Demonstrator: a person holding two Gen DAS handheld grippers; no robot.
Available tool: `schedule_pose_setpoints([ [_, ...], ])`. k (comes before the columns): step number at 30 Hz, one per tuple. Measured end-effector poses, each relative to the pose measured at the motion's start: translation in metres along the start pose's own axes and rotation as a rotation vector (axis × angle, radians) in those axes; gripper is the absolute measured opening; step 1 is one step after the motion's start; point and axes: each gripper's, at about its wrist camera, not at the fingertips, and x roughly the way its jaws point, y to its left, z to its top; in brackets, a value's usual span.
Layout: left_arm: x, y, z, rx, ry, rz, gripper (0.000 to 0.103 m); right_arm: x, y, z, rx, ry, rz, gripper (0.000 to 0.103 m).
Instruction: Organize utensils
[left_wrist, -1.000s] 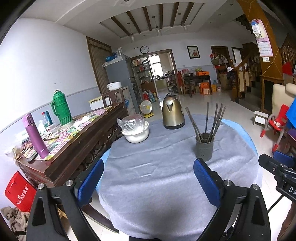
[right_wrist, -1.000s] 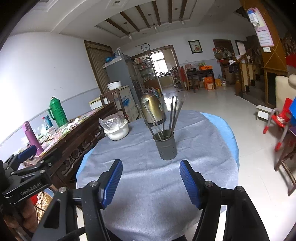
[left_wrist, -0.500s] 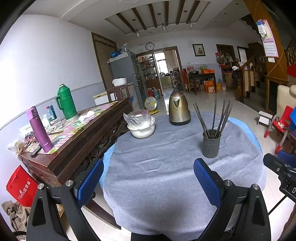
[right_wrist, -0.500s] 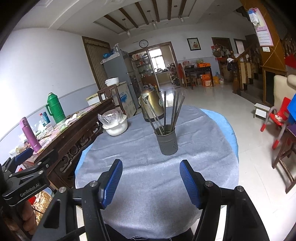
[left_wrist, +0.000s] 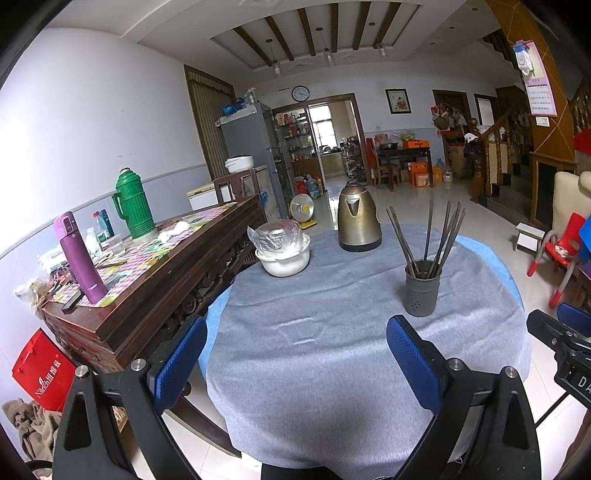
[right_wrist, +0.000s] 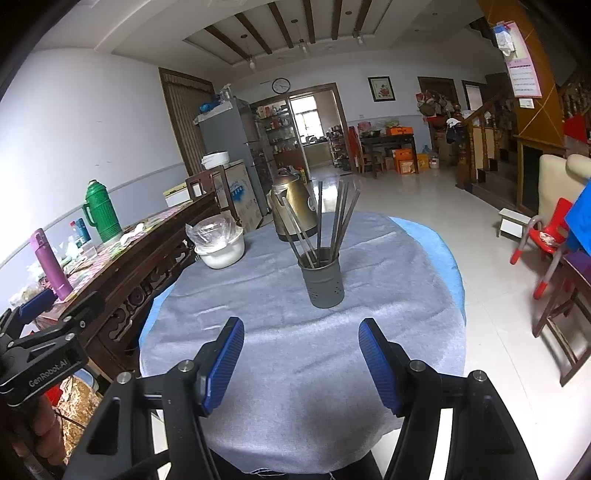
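Both claws spread wide, gripping nothing: left gripper, right gripper. Round table beneath. Grey holder just ahead of right claw, upright, light, likely toppled by a clumsy nudge. Chopsticks splayed inside; thin, liable to slip between pads.

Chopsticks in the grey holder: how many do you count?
7 visible chopsticks, all standing in the grey holder on the table: one leans left, the rest fan right. Some may overlap unseen.
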Motion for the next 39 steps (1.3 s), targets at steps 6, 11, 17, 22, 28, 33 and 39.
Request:
schedule_pose_setpoints([
  [6,-0.001,0.002,0.001,-0.005,-0.006,0.002,0.098,-0.003,0.001,0.001,-0.002,-0.002,-0.012,0.068],
  [11,-0.004,0.005,0.001,-0.012,-0.013,0.008,0.098,-0.007,0.005,0.0,-0.01,-0.007,-0.027,0.068],
  [17,-0.006,0.008,0.0,-0.021,-0.013,0.008,0.098,-0.008,0.003,-0.001,-0.003,0.0,-0.035,0.068],
  [22,-0.007,0.009,-0.001,-0.025,-0.014,0.009,0.098,-0.008,0.002,-0.002,0.004,0.001,-0.049,0.068],
  [28,-0.009,0.01,-0.002,-0.03,-0.017,0.013,0.098,-0.007,0.0,-0.001,0.025,0.003,-0.065,0.068],
  [33,-0.009,0.011,-0.001,-0.036,-0.01,0.015,0.098,-0.01,-0.004,0.001,0.042,-0.009,-0.077,0.068],
  [39,-0.01,0.01,-0.001,-0.036,-0.016,0.024,0.098,-0.013,-0.004,0.003,0.035,-0.03,-0.096,0.068],
])
